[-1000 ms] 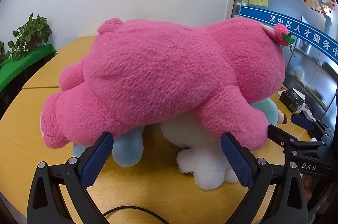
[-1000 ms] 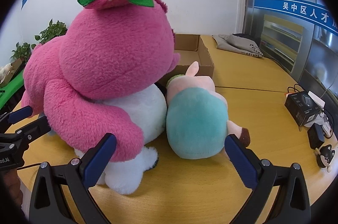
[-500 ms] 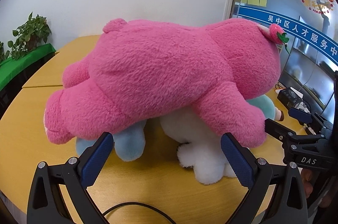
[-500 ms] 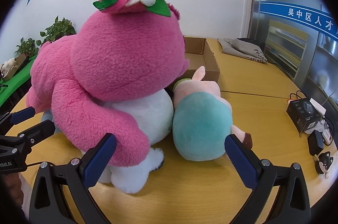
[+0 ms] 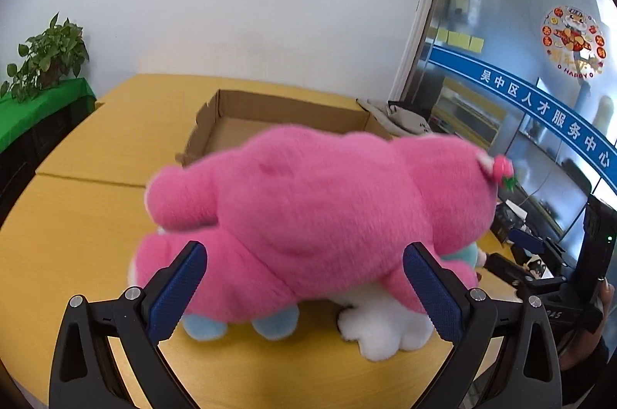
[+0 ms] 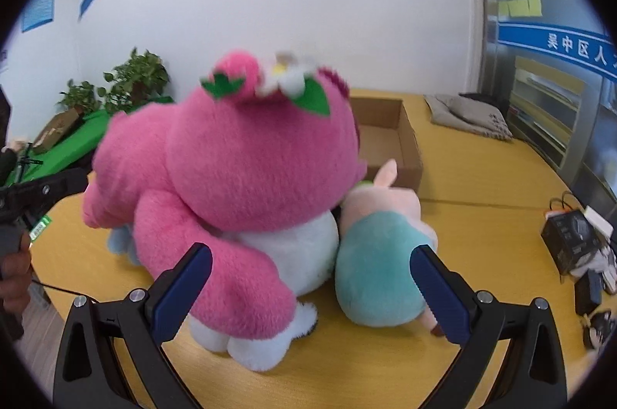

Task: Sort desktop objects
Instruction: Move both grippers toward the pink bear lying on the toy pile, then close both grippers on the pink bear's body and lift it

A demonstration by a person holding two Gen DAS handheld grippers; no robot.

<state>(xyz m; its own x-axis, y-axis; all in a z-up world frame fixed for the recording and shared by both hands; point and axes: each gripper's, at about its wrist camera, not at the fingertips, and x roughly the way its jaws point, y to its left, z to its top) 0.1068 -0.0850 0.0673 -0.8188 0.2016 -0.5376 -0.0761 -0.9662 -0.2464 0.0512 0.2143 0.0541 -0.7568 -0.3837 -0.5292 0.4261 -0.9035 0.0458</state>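
Note:
A big pink plush bear (image 5: 327, 201) lies across a white plush (image 5: 381, 332) and a light blue plush (image 5: 270, 326) on the yellow table (image 5: 77, 235). In the right wrist view the bear (image 6: 246, 177) leans over the white plush (image 6: 293, 247), with a teal and pink plush (image 6: 380, 254) on its right. My left gripper (image 5: 304, 289) is open and empty, just short of the bear's flank. My right gripper (image 6: 308, 289) is open and empty, in front of the bear's arm and the teal plush. An open cardboard box (image 5: 277, 120) stands behind the pile.
The box also shows in the right wrist view (image 6: 389, 143). Grey cloth (image 6: 466, 116) lies at the back right. Black boxes and chargers (image 6: 570, 239) sit at the table's right edge. Potted plants (image 5: 46, 58) stand on a green stand at the left.
Both grippers have pulled back and risen from the pile, so the toys look smaller and the cardboard box behind them has come into view. Both stay open.

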